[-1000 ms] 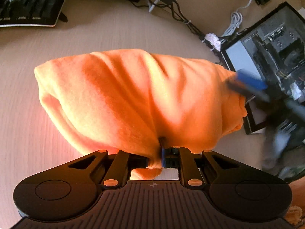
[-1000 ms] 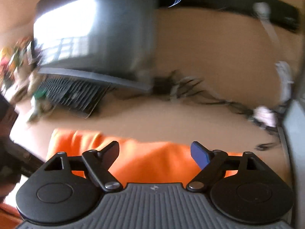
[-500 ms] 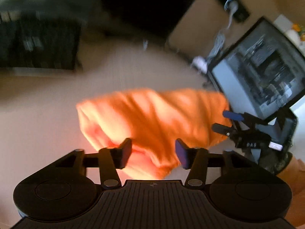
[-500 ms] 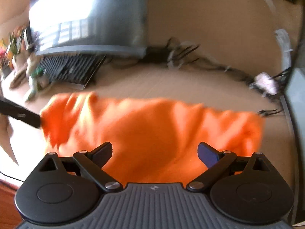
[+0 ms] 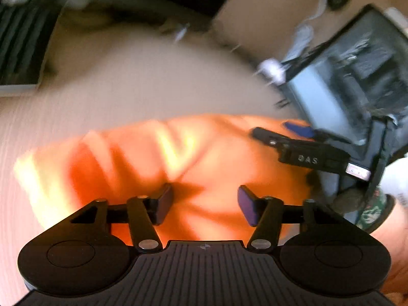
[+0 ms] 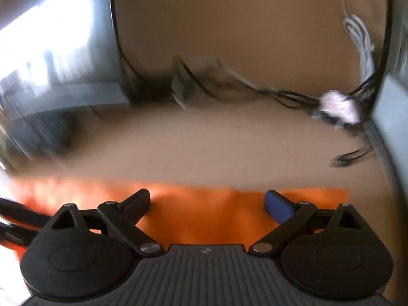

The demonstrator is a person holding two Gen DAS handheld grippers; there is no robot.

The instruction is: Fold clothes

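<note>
While the orange garment (image 5: 158, 158) lay bunched on the counter (image 5: 142, 89), the empty left claw (image 5: 204, 202) was closing over it and the right claw (image 6: 207, 201) gaped wide, likely to regrip.

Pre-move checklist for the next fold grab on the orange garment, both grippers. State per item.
1. Left gripper released: ok, pads apart, jaws closing, cloth below.
2. Right gripper open: ok, jaws wide, nothing pinched.
3. Orange garment on the desk: ok, lying bunched.
4. Garment edge to grab located: cannot tell, frames blurred.
5. Grippers apart from each other: ok, right one at the garment's far end.
6. Cables off the garment: ok.
</note>
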